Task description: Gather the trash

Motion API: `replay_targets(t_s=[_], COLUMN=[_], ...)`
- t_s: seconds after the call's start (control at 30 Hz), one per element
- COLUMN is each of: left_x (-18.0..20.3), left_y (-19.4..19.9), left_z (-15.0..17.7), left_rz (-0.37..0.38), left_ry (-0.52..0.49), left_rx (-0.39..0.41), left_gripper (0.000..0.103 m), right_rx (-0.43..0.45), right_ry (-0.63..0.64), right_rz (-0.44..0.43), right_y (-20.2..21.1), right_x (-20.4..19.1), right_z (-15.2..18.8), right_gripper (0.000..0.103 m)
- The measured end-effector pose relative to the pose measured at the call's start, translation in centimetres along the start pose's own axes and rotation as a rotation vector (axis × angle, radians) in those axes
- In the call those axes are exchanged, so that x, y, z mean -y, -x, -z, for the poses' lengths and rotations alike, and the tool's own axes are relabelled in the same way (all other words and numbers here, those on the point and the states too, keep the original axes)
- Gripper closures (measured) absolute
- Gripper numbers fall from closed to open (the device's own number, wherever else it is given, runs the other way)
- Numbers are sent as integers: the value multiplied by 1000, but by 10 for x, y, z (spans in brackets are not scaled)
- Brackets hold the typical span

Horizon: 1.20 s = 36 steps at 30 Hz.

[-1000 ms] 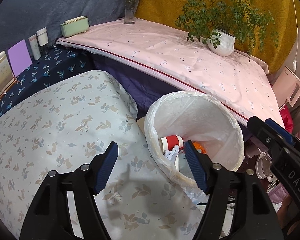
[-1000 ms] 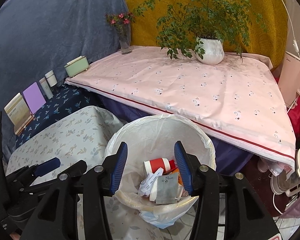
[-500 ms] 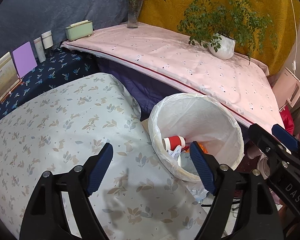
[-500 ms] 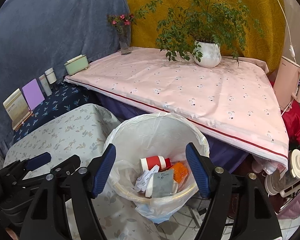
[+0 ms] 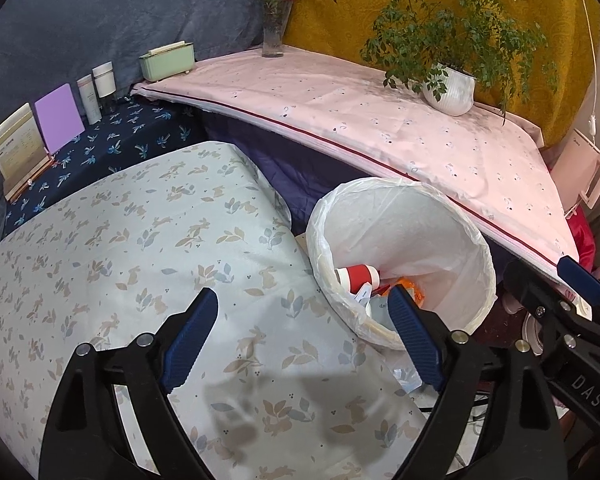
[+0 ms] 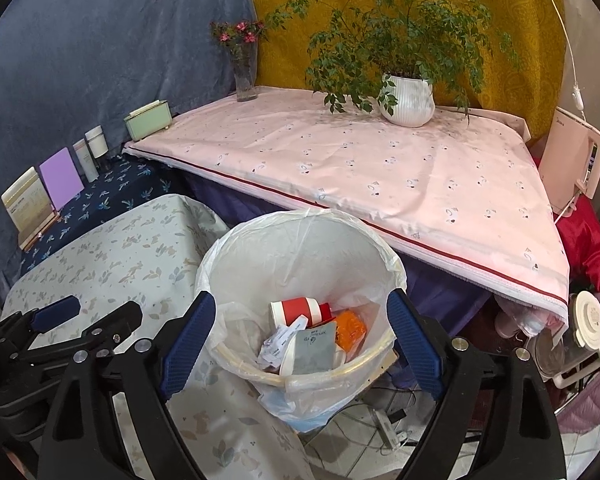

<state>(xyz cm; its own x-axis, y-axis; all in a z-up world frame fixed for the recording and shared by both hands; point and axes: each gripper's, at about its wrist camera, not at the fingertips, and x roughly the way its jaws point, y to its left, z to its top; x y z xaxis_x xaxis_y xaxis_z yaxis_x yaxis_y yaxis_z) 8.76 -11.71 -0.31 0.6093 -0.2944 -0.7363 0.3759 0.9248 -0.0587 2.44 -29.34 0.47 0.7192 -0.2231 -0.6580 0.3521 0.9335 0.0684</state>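
Claws: left (image 5: 302, 336), right (image 6: 302, 334) just opening, empty | bin (image 6: 300, 280): trash inside

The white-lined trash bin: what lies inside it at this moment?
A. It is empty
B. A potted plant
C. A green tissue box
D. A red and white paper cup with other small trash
D: in the right wrist view the trash bin holds a red and white paper cup lying on its side, next to an orange wrapper and crumpled paper.
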Motion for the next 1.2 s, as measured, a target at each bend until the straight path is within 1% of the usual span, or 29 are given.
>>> replay_targets(t_s=[0.03,0.07,0.33,0.53,0.73,0.8,0.83,1.2], left_x=[0,0,3,9,10,10,9,10], left_y=[0,0,-1,0,1,1,1,1], left_z=[1,2,11,18,24,26,26,31], left_rz=[-5,-12,-30,-49,-60,-66,-67,-65], left_ry=[-2,-4,-13,-36,-35,-34,-31,-24], left_rx=[1,4,-7,-6,-11,-14,-15,-20], left_gripper=[15,15,15,13,13,13,13,11], right_rx=[-4,-10,-27,-38,-48,-53,-56,-72], right_ry=[1,3,41,47,53,53,51,52], right_rz=[1,4,25,31,41,46,46,58], right_y=[0,-1,0,1,2,2,2,0], right_x=[1,2,2,4,6,6,7,9], right_z=[1,2,15,23,29,31,32,40], right_gripper=[19,18,18,17,17,15,13,13])
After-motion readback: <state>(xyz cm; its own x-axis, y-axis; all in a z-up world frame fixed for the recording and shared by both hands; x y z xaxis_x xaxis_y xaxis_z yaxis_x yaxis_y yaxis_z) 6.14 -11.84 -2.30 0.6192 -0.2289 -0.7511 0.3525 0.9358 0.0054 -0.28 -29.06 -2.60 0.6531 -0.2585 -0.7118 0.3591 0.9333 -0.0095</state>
